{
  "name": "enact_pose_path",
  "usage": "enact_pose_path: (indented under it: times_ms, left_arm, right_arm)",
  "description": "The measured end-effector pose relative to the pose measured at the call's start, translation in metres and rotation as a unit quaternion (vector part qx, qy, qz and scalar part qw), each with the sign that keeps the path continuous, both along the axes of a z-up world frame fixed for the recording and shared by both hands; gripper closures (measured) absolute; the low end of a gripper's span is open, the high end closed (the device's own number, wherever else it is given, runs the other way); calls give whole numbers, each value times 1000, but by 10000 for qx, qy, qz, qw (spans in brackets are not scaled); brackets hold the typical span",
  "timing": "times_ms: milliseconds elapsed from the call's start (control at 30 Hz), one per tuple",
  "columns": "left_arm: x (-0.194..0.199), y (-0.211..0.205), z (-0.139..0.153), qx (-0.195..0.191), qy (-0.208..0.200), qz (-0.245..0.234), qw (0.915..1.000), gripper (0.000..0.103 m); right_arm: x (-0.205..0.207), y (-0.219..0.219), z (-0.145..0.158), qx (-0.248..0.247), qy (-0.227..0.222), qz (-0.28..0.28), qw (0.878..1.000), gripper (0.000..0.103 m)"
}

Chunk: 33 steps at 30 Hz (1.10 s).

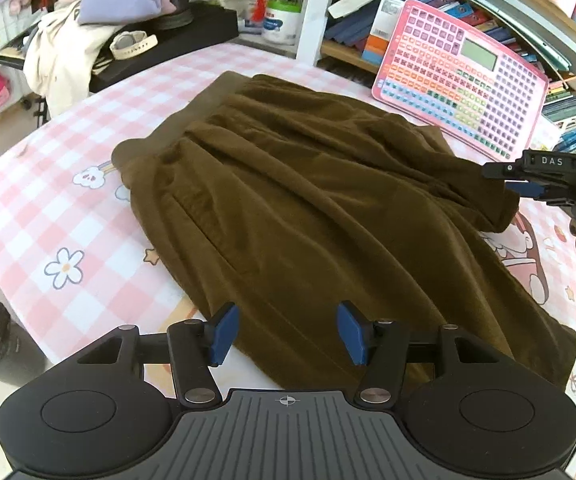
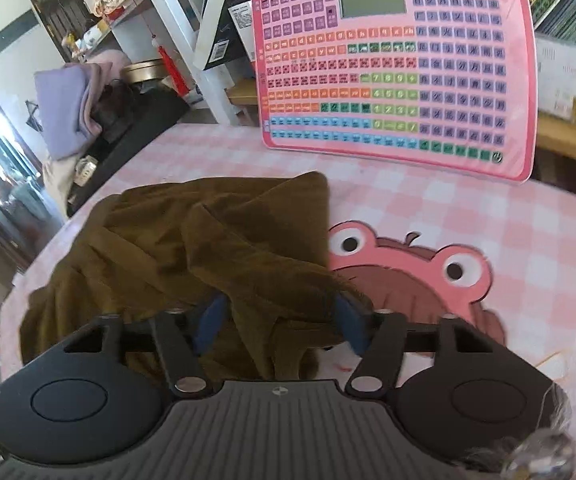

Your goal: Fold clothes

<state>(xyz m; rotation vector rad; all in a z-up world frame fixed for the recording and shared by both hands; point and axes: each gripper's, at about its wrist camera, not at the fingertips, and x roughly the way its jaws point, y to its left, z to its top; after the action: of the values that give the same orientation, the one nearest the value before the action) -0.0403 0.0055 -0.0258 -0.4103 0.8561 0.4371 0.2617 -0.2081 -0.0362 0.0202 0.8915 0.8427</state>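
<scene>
A brown garment (image 1: 288, 208) is spread across the pink checked cloth (image 1: 47, 208) covering the tabletop, its thick waistband at the far left and its hem toward the near right. It is rumpled into long soft ridges, and one far-right corner is lifted off the surface.

That corner is draped between the fingers of the right gripper (image 2: 279, 320). The blue pads (image 2: 352, 324) are seen well apart with cloth bunched between and over them, so whether the fabric is actually pinched cannot be told from the wrist view; in the left view the same tool appears at the raised edge with its tips close together.

The left gripper (image 1: 288, 334) is held above the near hem with its fingers wide apart and nothing between them.

The fabric is judged light, limp and slightly napped, like velour: it is likely to sag and slide on itself, not to hold a crease unaided. A firm hold is best taken at corners, at the hem or at the stiffer waistband, where layers are doubled. A pink keyboard toy (image 1: 464, 80) stands just behind, near enough to be brushed.
</scene>
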Motion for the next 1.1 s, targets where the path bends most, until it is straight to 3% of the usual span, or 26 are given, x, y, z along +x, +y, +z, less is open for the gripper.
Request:
enact_pose_path:
  times_ms: [167, 367, 467, 500, 533, 600, 633, 700, 767, 800, 867, 900, 967, 1000, 1100]
  left_arm:
    - [-4, 2, 1, -7, -37, 106, 9999, 48]
    - [-3, 0, 2, -14, -42, 58, 10000, 48]
    - [0, -5, 5, 40, -42, -87, 9999, 48]
    - [0, -6, 6, 64, -46, -119, 9999, 48]
    - [1, -7, 8, 89, -50, -151, 9998, 48]
    - [2, -8, 11, 123, -87, -192, 9997, 48]
    - [3, -8, 11, 124, -102, -213, 9996, 48]
    - [6, -9, 9, 94, -107, -268, 9995, 47]
    - [11, -10, 6, 34, -103, -353, 9993, 47]
    - [13, -11, 6, 11, -117, -409, 9991, 47]
    - [16, -13, 5, -24, -152, -522, 9985, 47]
    - [18, -14, 4, -34, -159, -574, 9982, 47]
    - [20, -15, 3, -35, -174, -666, 9976, 47]
    - [20, -17, 3, -35, -186, -698, 9974, 47]
    - [19, -17, 1, -82, -185, -707, 9973, 47]
  right_arm:
    - [21, -19, -9, 475, 532, -736, 9947, 38]
    - [32, -35, -34, 787, 1640, -1308, 9746, 46]
    - [34, -31, -40, 1218, 1927, -1464, 9626, 48]
    - [35, -28, -41, 1337, 2021, -1508, 9584, 55]
    - [36, -26, -41, 1427, 2154, -1510, 9542, 75]
    - [35, -23, -36, 1550, 2257, -1457, 9507, 96]
    - [32, -22, -30, 1580, 2211, -1402, 9521, 97]
    - [15, -34, -2, 1664, 1413, -1524, 9639, 98]
    - [-10, -54, 26, 1650, 346, -2051, 9641, 98]
    - [-27, -69, 35, 1563, -175, -2611, 9524, 97]
    - [-53, -95, 32, 1213, -354, -3669, 9216, 94]
    - [-59, -102, 21, 1066, -73, -3917, 9139, 89]
    - [-63, -105, -7, 592, 610, -4010, 9121, 84]
    - [-62, -106, -20, 415, 980, -3935, 9132, 72]
    - [-68, -110, -23, 446, 867, -3591, 9282, 45]
